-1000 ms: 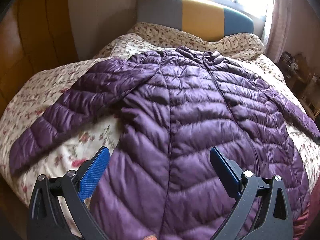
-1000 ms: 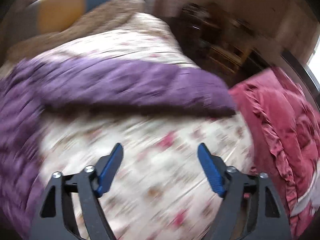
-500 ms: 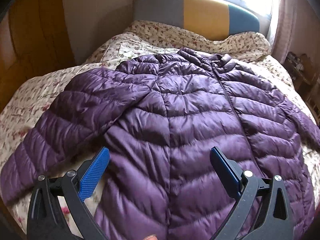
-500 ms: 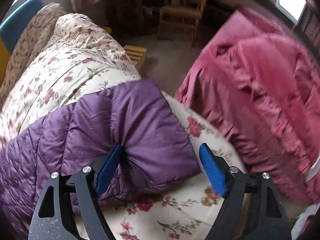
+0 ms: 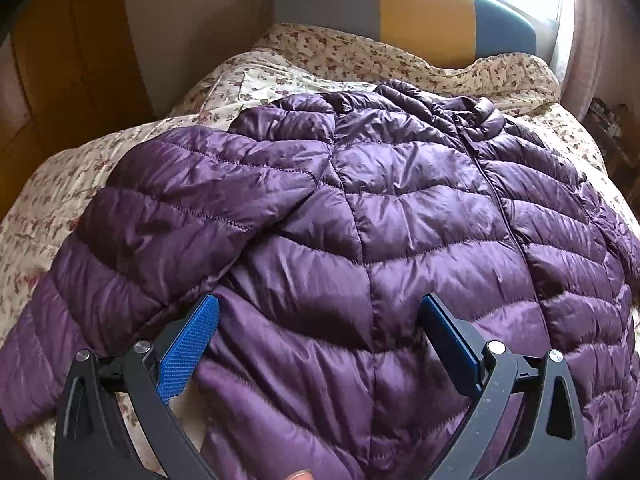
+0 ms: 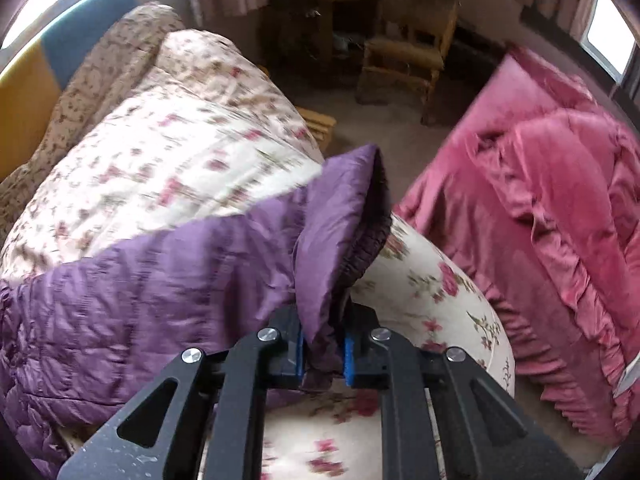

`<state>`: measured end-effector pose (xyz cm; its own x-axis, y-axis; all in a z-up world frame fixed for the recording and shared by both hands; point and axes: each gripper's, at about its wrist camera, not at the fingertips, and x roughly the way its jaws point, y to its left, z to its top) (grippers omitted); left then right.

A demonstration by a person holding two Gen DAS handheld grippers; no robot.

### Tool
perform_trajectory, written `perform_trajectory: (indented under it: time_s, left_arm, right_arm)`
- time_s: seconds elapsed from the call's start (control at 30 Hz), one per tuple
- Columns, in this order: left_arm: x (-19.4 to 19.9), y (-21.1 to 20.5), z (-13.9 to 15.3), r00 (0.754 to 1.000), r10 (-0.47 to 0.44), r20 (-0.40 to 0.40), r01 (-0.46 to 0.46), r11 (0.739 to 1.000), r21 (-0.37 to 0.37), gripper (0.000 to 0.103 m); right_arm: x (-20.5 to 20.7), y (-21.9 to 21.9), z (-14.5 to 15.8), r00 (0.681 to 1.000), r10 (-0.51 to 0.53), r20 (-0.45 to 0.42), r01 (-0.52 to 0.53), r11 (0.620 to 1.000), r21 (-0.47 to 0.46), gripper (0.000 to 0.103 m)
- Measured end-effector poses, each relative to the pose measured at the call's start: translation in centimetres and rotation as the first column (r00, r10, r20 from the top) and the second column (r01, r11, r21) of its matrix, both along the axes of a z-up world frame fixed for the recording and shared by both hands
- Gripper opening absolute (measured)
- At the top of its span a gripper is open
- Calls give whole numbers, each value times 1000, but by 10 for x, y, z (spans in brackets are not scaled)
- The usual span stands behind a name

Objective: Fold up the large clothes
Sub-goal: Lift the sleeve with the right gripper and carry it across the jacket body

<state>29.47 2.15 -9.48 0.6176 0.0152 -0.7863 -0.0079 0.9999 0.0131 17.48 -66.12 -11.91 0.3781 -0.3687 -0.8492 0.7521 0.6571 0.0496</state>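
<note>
A purple quilted puffer jacket (image 5: 400, 216) lies front up on a floral bedspread (image 5: 60, 200), collar toward the headboard. Its left sleeve (image 5: 132, 248) stretches down to the lower left. My left gripper (image 5: 320, 344) is open and hovers low over the jacket's body near the left armpit. In the right wrist view my right gripper (image 6: 322, 356) is shut on the cuff end of the jacket's other sleeve (image 6: 336, 232) and holds it lifted off the bedspread (image 6: 180, 148).
A grey, yellow and blue headboard (image 5: 400, 12) stands at the far end of the bed. A pink ruffled blanket (image 6: 560, 240) hangs to the right of the bed. A wooden chair (image 6: 404, 60) and dark furniture stand on the floor beyond.
My right gripper has closed on the right sleeve's cuff and raised it. My left gripper has moved forward and lower over the jacket, still open.
</note>
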Motion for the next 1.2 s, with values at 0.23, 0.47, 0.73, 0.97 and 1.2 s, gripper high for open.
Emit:
perform_trajectory:
  time_s: [0.23,0.47,0.73,0.97,1.2]
  left_arm:
    - [9,0,-5,1000,-12,-11,12,1000,-6,100]
    - [10,3,-8,1000,-8,-11,8,999,-31,100]
    - [8,12,-8,1000,-1,-8,0,997,-73,100]
    - [6,25,-7,1000,22,-5,-22,992,-127,100]
    - [4,32,-7,1000,23,-7,-23,991,-130,100]
  right_arm:
    - [48,73,39,986,155,57,-149,984,-99,11]
    - [99,167,53,935,349,69,-335,929,-159,11]
    - [140,271,35,852,522,41,-508,843,-175,11]
    - [157,336,25,783,622,9,-609,769,-196,11]
    - [159,390,13,712,700,-65,-689,677,-259,11]
